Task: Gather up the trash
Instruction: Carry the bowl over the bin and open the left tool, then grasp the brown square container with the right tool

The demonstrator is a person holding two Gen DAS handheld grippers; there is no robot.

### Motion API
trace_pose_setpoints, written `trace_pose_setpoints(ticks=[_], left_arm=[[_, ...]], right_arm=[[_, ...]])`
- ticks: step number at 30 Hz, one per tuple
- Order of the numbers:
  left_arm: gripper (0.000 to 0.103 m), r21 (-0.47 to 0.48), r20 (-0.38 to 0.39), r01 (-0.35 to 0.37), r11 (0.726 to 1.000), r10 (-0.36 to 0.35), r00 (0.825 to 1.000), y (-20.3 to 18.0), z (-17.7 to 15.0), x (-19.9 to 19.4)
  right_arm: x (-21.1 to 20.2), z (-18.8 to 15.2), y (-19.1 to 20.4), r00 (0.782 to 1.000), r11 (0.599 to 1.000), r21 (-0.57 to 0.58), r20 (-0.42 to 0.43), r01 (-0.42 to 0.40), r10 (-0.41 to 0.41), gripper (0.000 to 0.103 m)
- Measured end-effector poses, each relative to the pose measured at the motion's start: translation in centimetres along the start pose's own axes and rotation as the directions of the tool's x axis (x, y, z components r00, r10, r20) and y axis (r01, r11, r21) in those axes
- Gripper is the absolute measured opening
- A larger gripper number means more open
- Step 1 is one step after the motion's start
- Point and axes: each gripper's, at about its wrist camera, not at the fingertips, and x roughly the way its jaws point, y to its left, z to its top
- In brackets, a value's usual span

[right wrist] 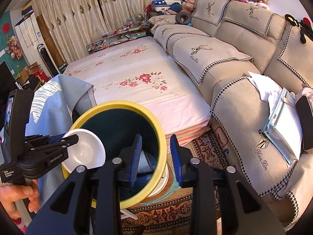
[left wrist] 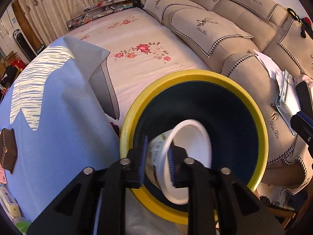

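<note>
My left gripper [left wrist: 158, 162] is shut on the rim of a white paper cup [left wrist: 193, 156] with print on its side. It holds the cup tilted over the mouth of a yellow-rimmed dark bin [left wrist: 262, 121]. In the right wrist view the left gripper [right wrist: 71, 138] and the cup [right wrist: 88, 150] are at the near left rim of the bin [right wrist: 162, 141]. White trash [right wrist: 144, 162] lies inside the bin. My right gripper [right wrist: 155, 156] is open and empty, straddling the bin's right rim from above.
A blue cloth [left wrist: 49, 117] covers a table left of the bin. A floral sheet [right wrist: 137, 82] lies behind it. A beige sofa [right wrist: 234, 62] runs along the right, with papers [right wrist: 279, 115] on its armrest. A patterned rug [right wrist: 203, 148] is below.
</note>
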Motion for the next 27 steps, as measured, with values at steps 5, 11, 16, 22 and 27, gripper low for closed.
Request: trace_pose_setpoints(ticks=[5, 11, 16, 22, 27], left_arm=[[0.033, -0.010, 0.025, 0.016, 1.000, -0.015, 1.000, 0.0, -0.2, -1.6], [0.066, -0.030, 0.160, 0.037, 0.999, -0.032, 0.987, 2.2, -2.7, -9.0], [0.082, -0.071, 0.293, 0.009, 0.997, 0.012, 0.956, 6.2, -6.8, -16.5], [0.085, -0.216, 0.347, -0.067, 0.974, 0.140, 0.928, 14.6, -13.3, -22.2], [0.085, -0.365, 0.335, -0.144, 0.920, 0.274, 0.901, 21.2, -18.3, -24.5]], right_arm=[[0.0, -0.1, 0.1, 1.000, 1.000, -0.002, 0.001, -0.005, 0.005, 0.031], [-0.2, -1.1, 1.5, 0.999, 0.999, -0.019, -0.008, -0.038, 0.038, 0.031], [-0.6, -2.3, 5.1, 0.996, 0.993, -0.080, -0.020, -0.087, 0.086, 0.032], [-1.7, -3.8, 12.2, 0.985, 0.967, -0.184, -0.030, -0.175, 0.173, 0.032], [-3.3, -5.0, 19.3, 0.964, 0.922, -0.280, -0.056, -0.266, 0.261, 0.032]])
